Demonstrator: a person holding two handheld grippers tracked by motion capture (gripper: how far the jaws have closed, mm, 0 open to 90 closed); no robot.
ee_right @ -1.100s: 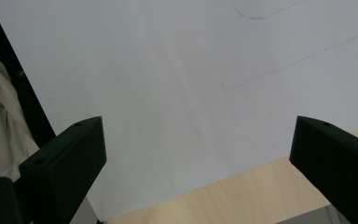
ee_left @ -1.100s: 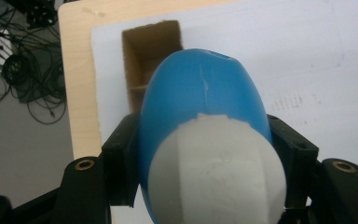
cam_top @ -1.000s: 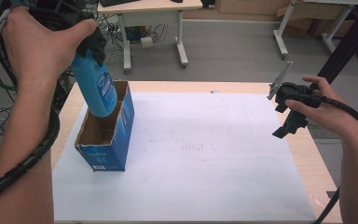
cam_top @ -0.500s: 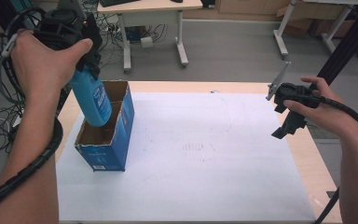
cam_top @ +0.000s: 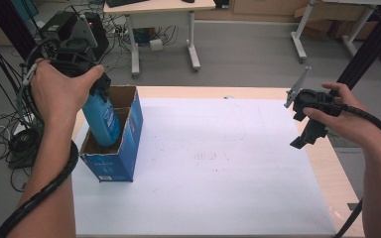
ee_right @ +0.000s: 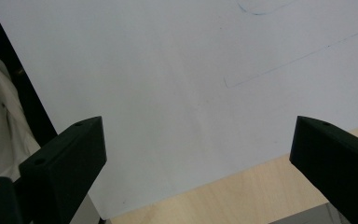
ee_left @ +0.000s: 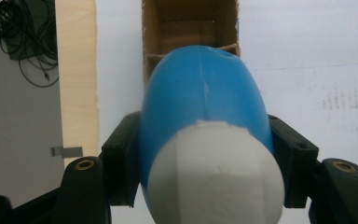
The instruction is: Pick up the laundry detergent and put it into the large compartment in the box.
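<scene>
Lowered since a second ago, the blue bottle [cam_top: 102, 119] now stands partly inside the open cardboard box [cam_top: 125, 148], clamped by the left gripper [cam_top: 96, 94]. Well right of the box, the right gripper [cam_top: 305, 121] hangs released over the tabletop [cam_top: 228, 198].

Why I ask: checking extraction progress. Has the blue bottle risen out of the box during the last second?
Yes: the blue bottle rose slightly relative to the box, base still inside.
</scene>
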